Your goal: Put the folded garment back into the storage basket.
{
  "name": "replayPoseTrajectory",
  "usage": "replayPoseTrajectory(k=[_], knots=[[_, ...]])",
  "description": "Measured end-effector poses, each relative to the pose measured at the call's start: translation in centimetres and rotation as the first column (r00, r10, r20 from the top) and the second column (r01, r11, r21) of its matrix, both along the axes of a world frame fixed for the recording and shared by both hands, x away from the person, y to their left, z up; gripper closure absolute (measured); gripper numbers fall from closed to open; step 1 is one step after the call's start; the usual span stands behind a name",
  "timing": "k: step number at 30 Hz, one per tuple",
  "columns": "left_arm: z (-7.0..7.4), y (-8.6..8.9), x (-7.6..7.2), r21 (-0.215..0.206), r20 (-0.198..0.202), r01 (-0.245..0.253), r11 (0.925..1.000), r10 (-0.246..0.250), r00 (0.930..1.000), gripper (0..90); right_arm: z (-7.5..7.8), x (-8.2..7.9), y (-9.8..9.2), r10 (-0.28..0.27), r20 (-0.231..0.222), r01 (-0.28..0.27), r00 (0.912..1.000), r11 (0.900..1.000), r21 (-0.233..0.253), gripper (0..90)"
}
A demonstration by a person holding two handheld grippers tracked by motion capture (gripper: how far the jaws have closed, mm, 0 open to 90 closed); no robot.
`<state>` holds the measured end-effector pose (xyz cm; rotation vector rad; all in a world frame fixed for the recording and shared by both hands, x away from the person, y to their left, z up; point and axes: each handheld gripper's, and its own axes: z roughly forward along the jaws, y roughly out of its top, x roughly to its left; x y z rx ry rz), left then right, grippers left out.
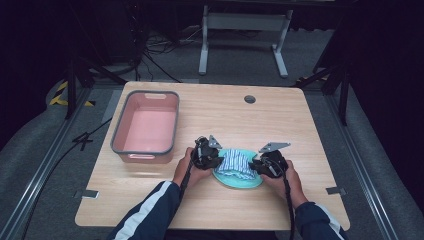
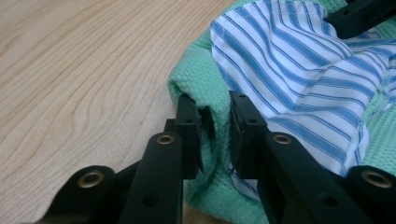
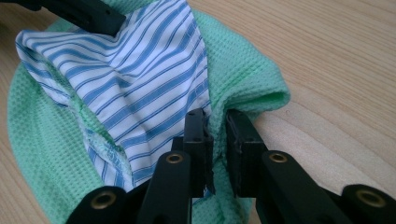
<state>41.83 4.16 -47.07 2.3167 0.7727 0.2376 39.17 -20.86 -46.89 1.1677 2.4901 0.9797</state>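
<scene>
Item one, at the left of the tabletop [image 1: 280, 115]: we log a pink tub [image 1: 146, 127] with a grey rim, standing well apart from the cloths.

Item two: the left gripper [image 1: 216, 161], held in the person's left hand [image 1: 189, 169]. In the left gripper view its fingers [image 2: 189, 128] are drawn narrow and pinch a raised fold at the edge of the green cloth [image 2: 198, 79].

Item three, near the front middle of the tabletop: we record the green cloth lying flat, with a blue-and-white striped cloth [image 1: 237, 163] bunched on top of it, between the two grippers.

Item four: the right gripper [image 1: 256, 167], held in the right hand [image 1: 286, 180]. In the right gripper view its fingers [image 3: 243, 140] are likewise narrow, clamping a fold of the green cloth's edge just beside the striped cloth [image 3: 140, 79].
</scene>
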Motion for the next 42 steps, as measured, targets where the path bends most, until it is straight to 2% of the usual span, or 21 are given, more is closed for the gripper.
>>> replayPoseTrajectory(k=[3,5,10,16,18,20,23,24,29,31,38,42], knots=[[0.0,-0.1,-0.1,-0.001,0.003,-0.007,1.0000,0.007,1.0000,79.4,0.0,0.0,-0.1,-0.004,-0.002,0.004,1.0000,1.000,0.004,80.3],[0.3,-0.2,-0.1,0.014,0.014,0.000,0.9999,0.000,0.9999,80.6,0.1,-0.1,0.0,-0.005,0.005,0.005,1.0000,1.000,-0.005,80.9],[0.6,-0.4,0.2,-0.004,0.018,-0.006,1.0000,0.006,0.9998,85.0,0.5,-0.2,-0.2,-0.012,-0.001,0.012,0.9999,1.000,0.011,81.6],[1.1,-0.9,0.2,0.041,0.041,0.020,0.9990,-0.022,0.9989,86.3,1.0,-0.2,-0.5,-0.024,0.009,0.024,0.9997,0.999,0.026,82.1],[1.3,-1.0,0.3,0.040,0.045,0.024,0.9989,-0.026,0.9987,86.3,1.2,-0.3,-0.5,-0.028,0.007,0.028,0.9996,0.999,0.034,82.2],[1.8,-1.0,0.3,0.023,0.040,0.019,0.9995,-0.020,0.9990,86.3,1.7,-0.4,-0.7,-0.032,0.023,0.031,0.9992,0.998,0.046,82.2],[2.6,-1.1,0.5,0.013,0.054,0.021,0.9997,-0.022,0.9983,86.5,2.2,-0.3,-0.8,-0.060,0.012,0.059,0.9981,0.997,0.056,82.3],[2.8,-1.2,0.6,0.027,0.061,0.027,0.9993,-0.029,0.9977,86.4,2.3,-0.3,-0.9,-0.064,0.011,0.063,0.9979,0.996,0.060,82.3],[3.8,-1.4,0.8,0.031,0.071,0.034,0.9989,-0.037,0.9968,86.5,3.1,-0.1,-0.9,-0.090,0.005,0.089,0.9959,0.992,0.084,82.4],[4.1,-1.6,0.9,0.051,0.074,0.048,0.9976,-0.051,0.9959,86.5,3.4,0.0,-1.0,-0.093,0.006,0.092,0.9957,0.991,0.096,82.4],[4.6,-1.6,1.0,0.037,0.086,0.048,0.9982,-0.051,0.9950,86.6,4.1,0.0,-1.2,-0.097,0.022,0.094,0.9951,0.990,0.108,82.5],[5.5,-1.5,1.0,0.041,0.103,0.054,0.9977,-0.058,0.9929,86.6,4.5,0.0,-1.2,-0.100,0.022,0.097,0.9948,0.989,0.115,82.4]])
